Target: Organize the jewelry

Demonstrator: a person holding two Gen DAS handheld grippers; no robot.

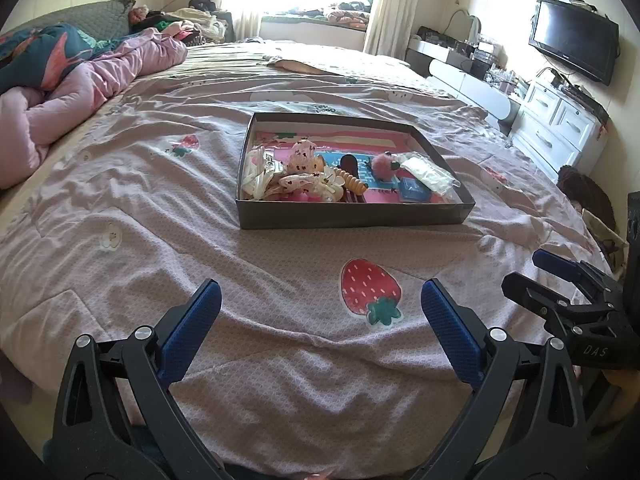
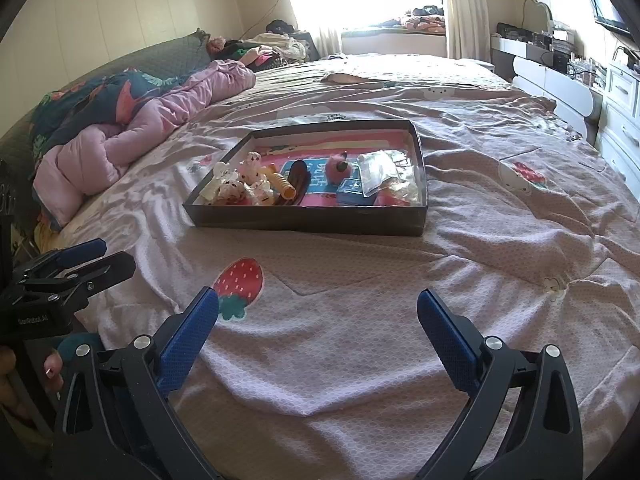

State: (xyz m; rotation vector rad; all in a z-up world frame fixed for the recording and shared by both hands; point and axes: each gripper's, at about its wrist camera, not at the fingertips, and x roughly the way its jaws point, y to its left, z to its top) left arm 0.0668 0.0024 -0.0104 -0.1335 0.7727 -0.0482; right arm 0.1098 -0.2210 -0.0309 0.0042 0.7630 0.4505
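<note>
So both grippers hang low over the near end of the bed, side by side, and neither one has anything in it. The left gripper (image 1: 320,300) has its blue pads spread wide apart over the pink bedsheet (image 1: 140,208), with a printed strawberry (image 1: 368,286) on the fabric sitting between the two fingers. The right gripper (image 2: 318,310) is the same deal, fingers splayed wide and nothing between them but sheet. Each one shows up at the edge of the other's camera too.

The jewelry stuff is all in a shallow dark cardboard box (image 1: 352,216) out in the middle of the bed, well ahead of both grippers and not touching either. Inside, on a pink and blue printed liner, there's a heap of white floral scrunchies (image 1: 300,172) piled at the left end, a yellow spiral hair tie (image 1: 354,182) just beside them, a dark oval hair clip (image 2: 299,174) next to that, a fluffy pink pom-pom (image 2: 338,168) near the middle, and a clear plastic baggie (image 1: 426,174) plus a small blue box (image 2: 352,192) at the right end. Can't make out what's in the baggie.

Further back on the left there's a bunched-up pink comforter (image 1: 100,76), and a wall-mounted TV (image 1: 574,44) over white drawers (image 1: 560,128) on the right.
</note>
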